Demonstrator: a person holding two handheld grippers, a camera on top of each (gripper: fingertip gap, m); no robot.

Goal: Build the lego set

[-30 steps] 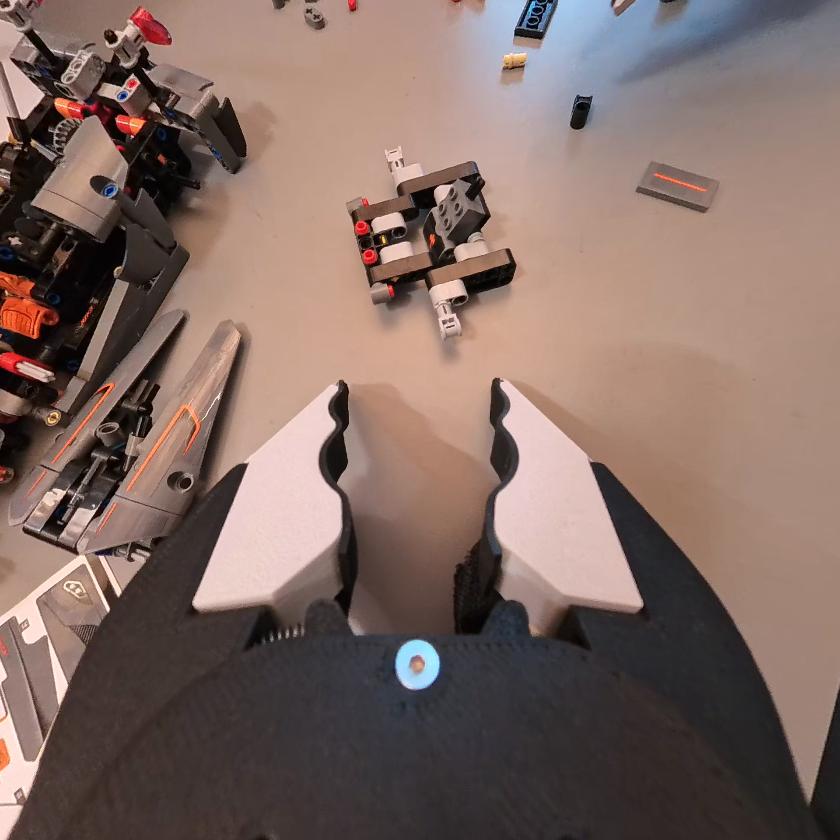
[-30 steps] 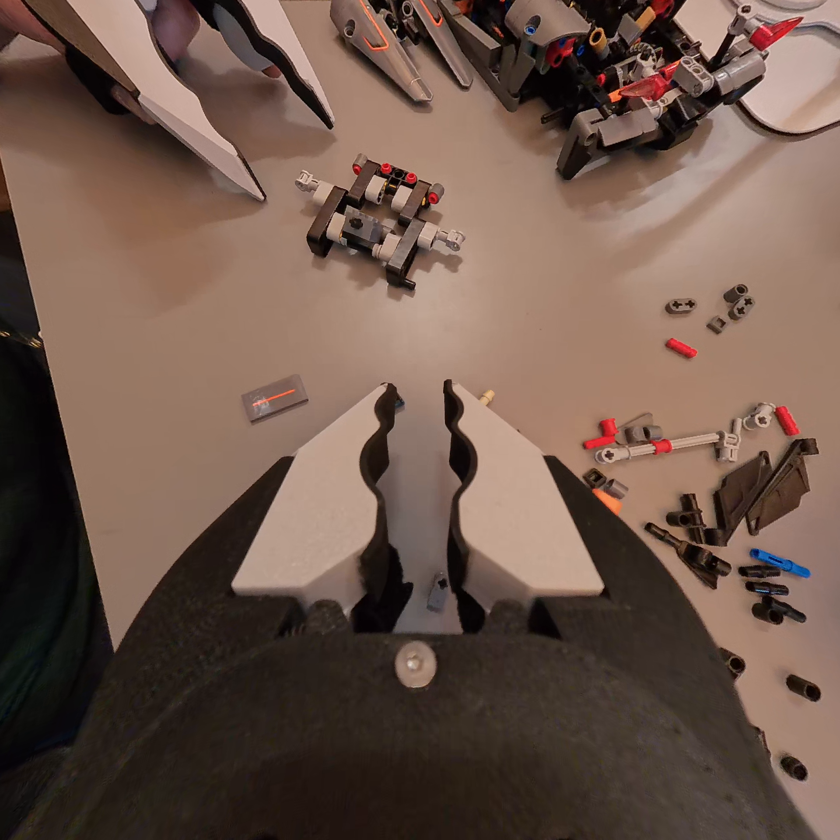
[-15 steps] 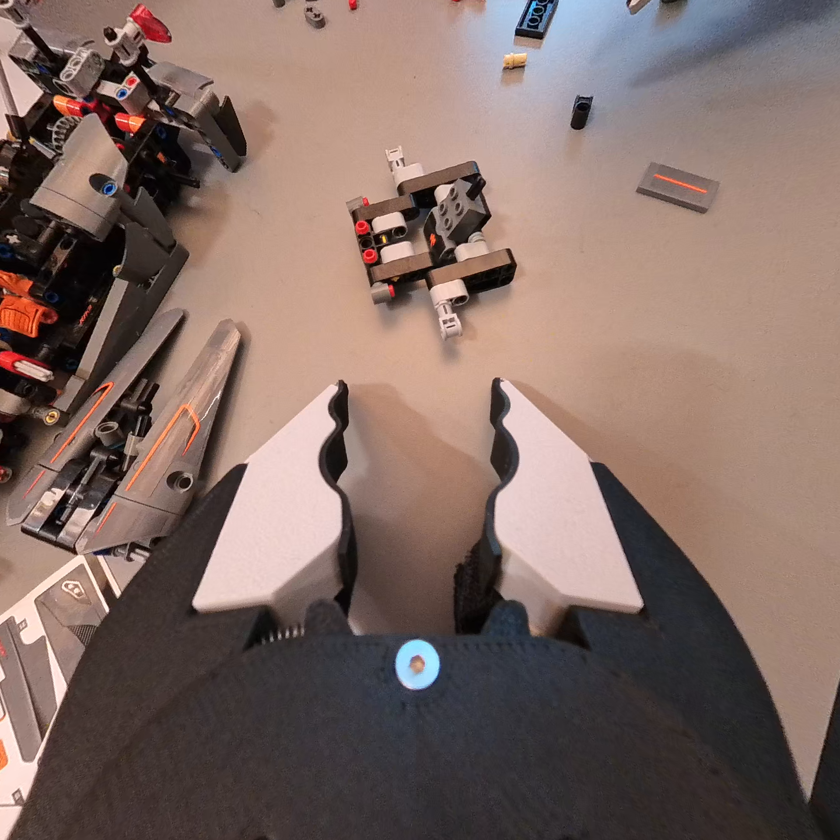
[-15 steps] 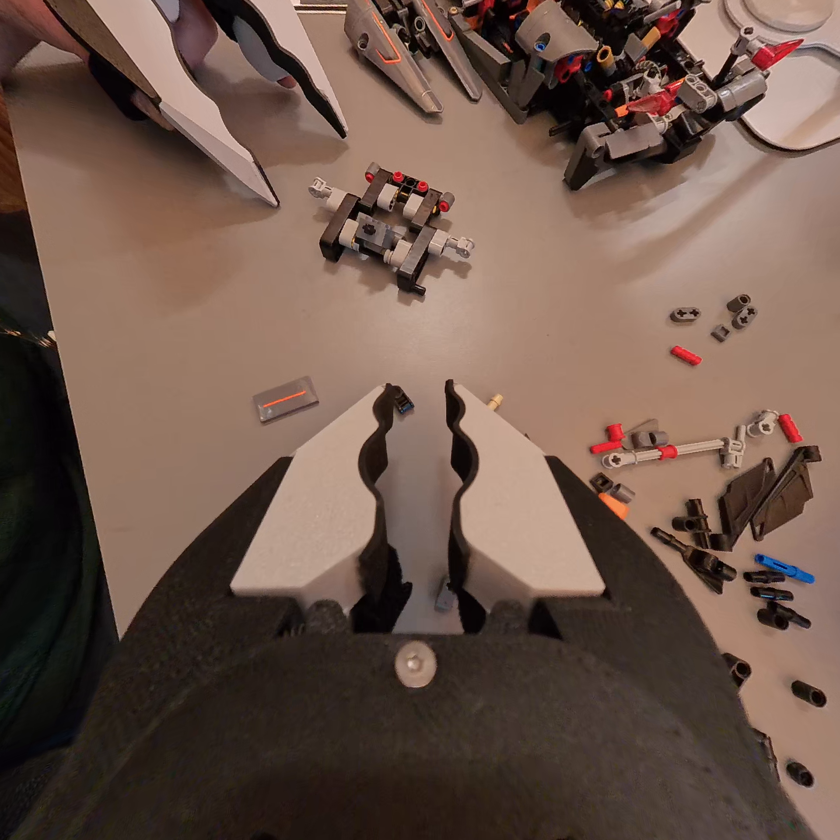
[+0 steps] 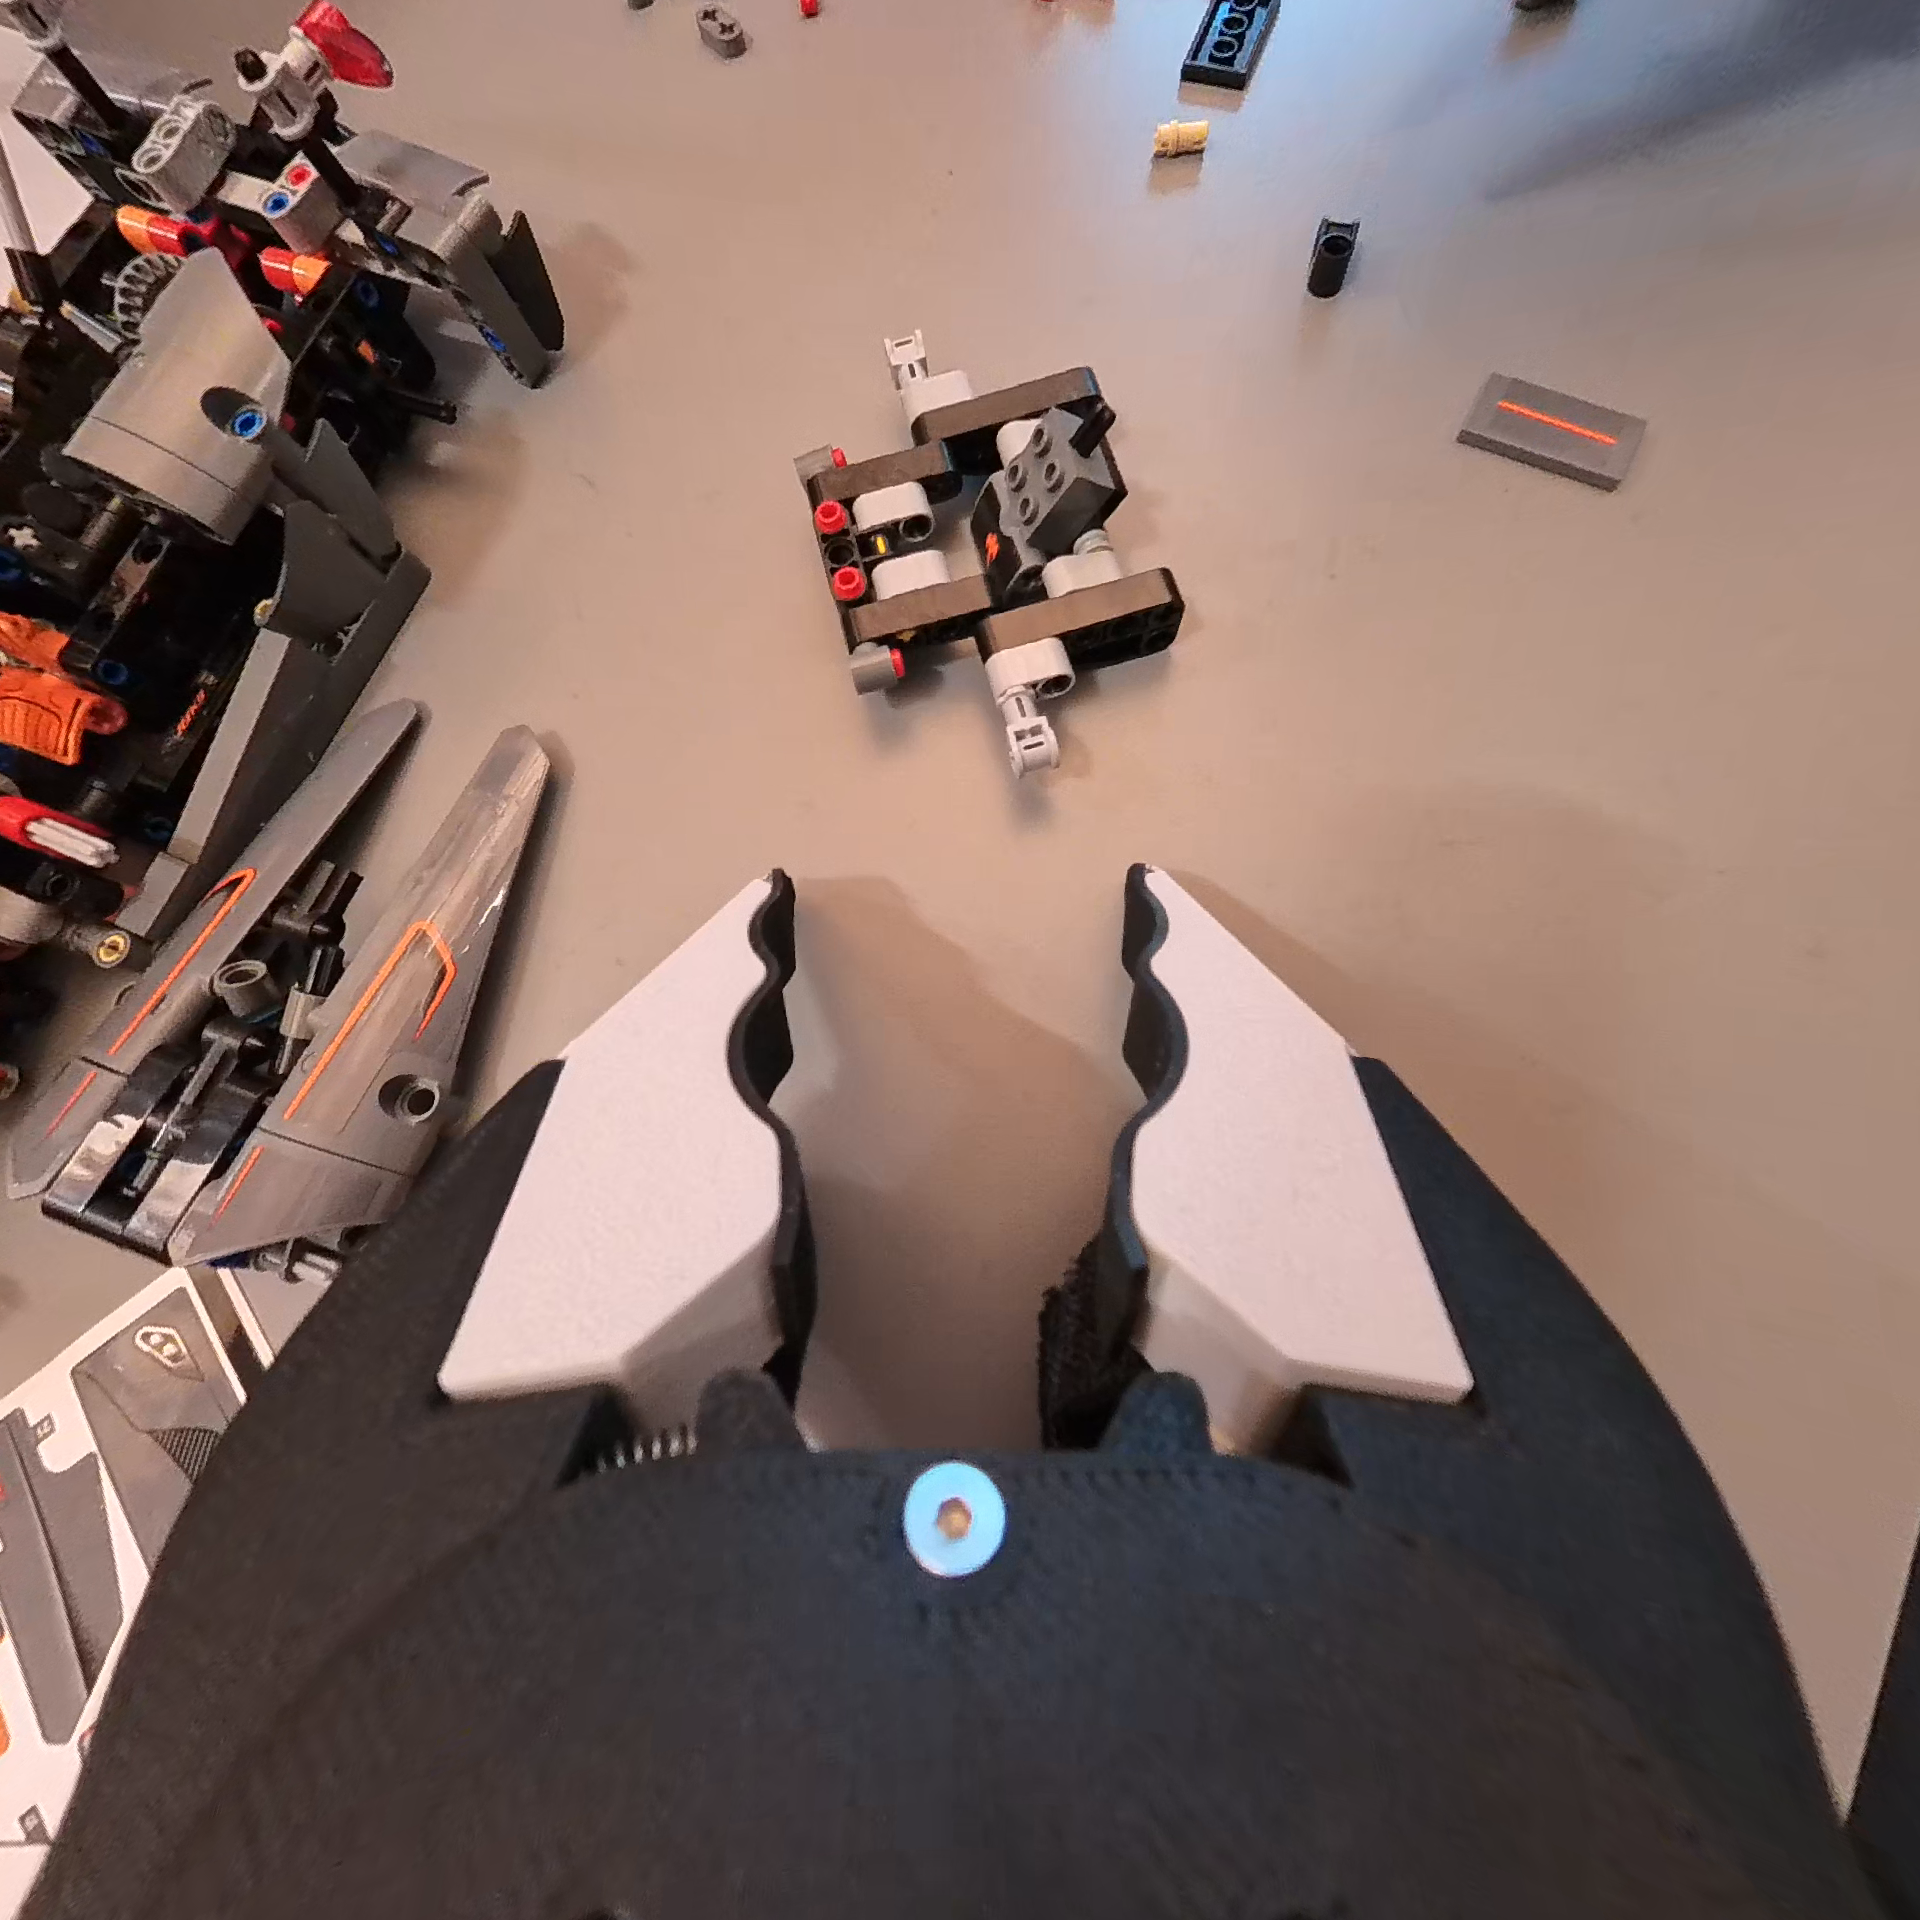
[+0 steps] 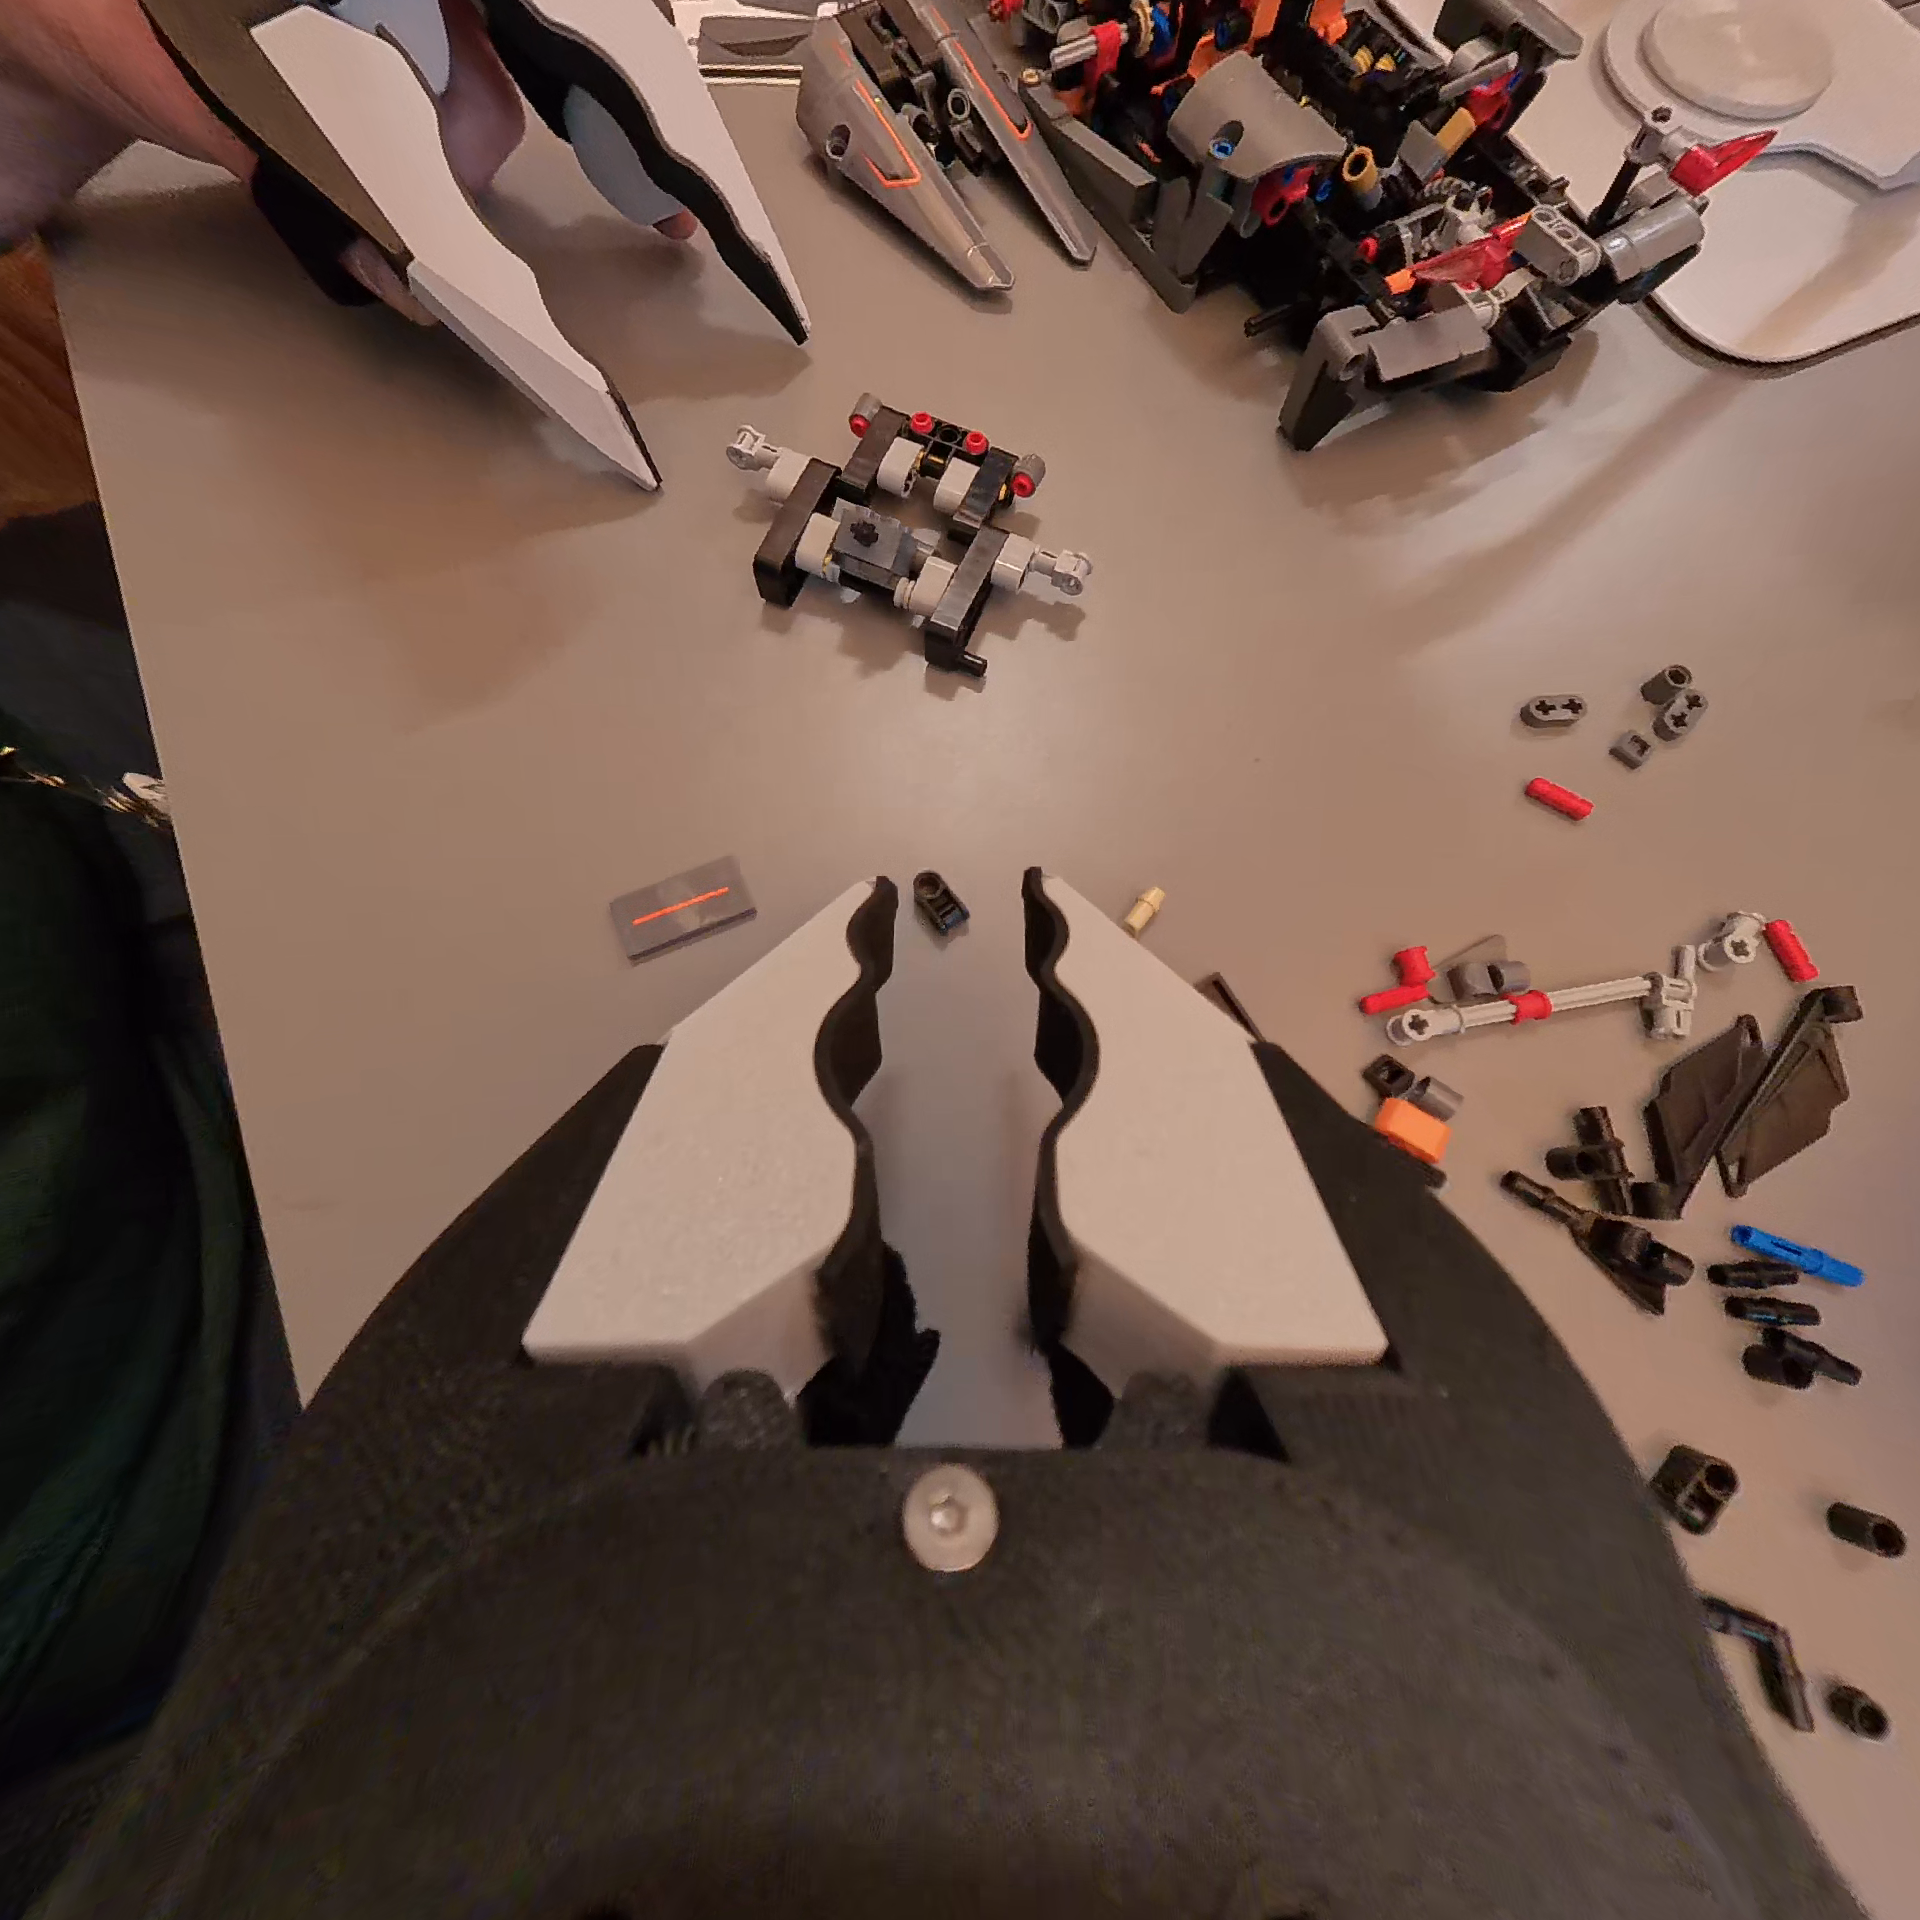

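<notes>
A small black-and-grey sub-assembly (image 5: 987,540) with red pins lies on the grey table, ahead of both grippers; it also shows in the right wrist view (image 6: 914,530). My left gripper (image 5: 956,883) is open and empty, a short way short of it, and shows at the top left of the right wrist view (image 6: 717,405). My right gripper (image 6: 954,883) is open with a narrow gap. A small black connector (image 6: 940,899) lies on the table between its fingertips, not gripped. The large partly built model (image 5: 208,416) stands at the left, and at the top right in the right wrist view (image 6: 1403,187).
Grey wing pieces (image 5: 312,987) lie beside the model, above a sticker sheet (image 5: 83,1455). A grey tile with an orange line (image 6: 681,906) and a tan pin (image 6: 1143,909) flank my right fingertips. Several loose parts (image 6: 1662,1143) lie to the right. The table edge (image 6: 135,727) runs along the left. The tips of one gripper are about 20 centimetres away from the tips of the other.
My right gripper has shifted slightly left and forward, and the black connector has come out from behind its left finger into the gap. My left gripper has not moved.
</notes>
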